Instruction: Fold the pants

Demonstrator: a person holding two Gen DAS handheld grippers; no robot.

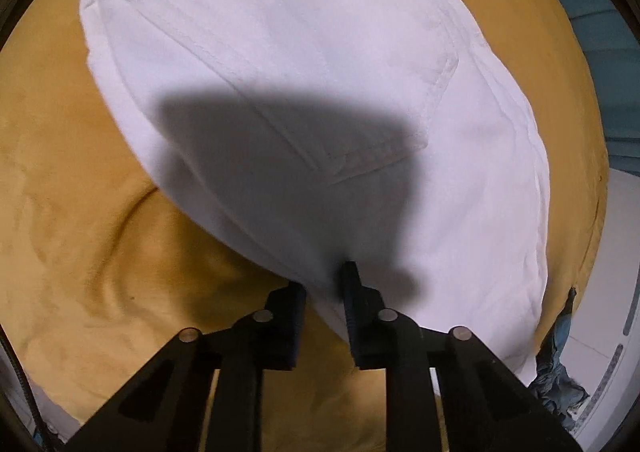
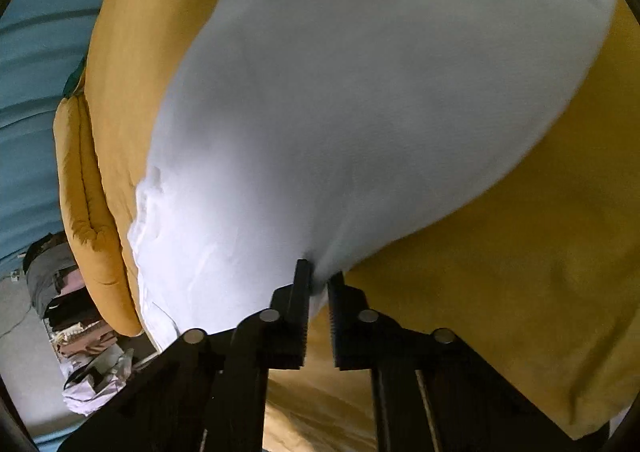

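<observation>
The white denim pants (image 1: pixel 304 64) lie spread on a mustard-yellow plush blanket (image 1: pixel 80 188), a stitched back pocket (image 1: pixel 360 92) facing up and the waistband at the far left. At the near fold edge, the black left gripper (image 1: pixel 325 284) pinches the white cloth between its two fingers, casting a dark shadow over the fabric. In the right wrist view the black right gripper (image 2: pixel 319 274) grasps another near edge of the pants (image 2: pixel 360 92), the cloth bunched between its narrowly parted fingers. Beyond the blanket (image 2: pixel 540 252) on the left lies a teal cover (image 2: pixel 36 52), with a pile of folded clothes (image 2: pixel 76 312) below.
</observation>
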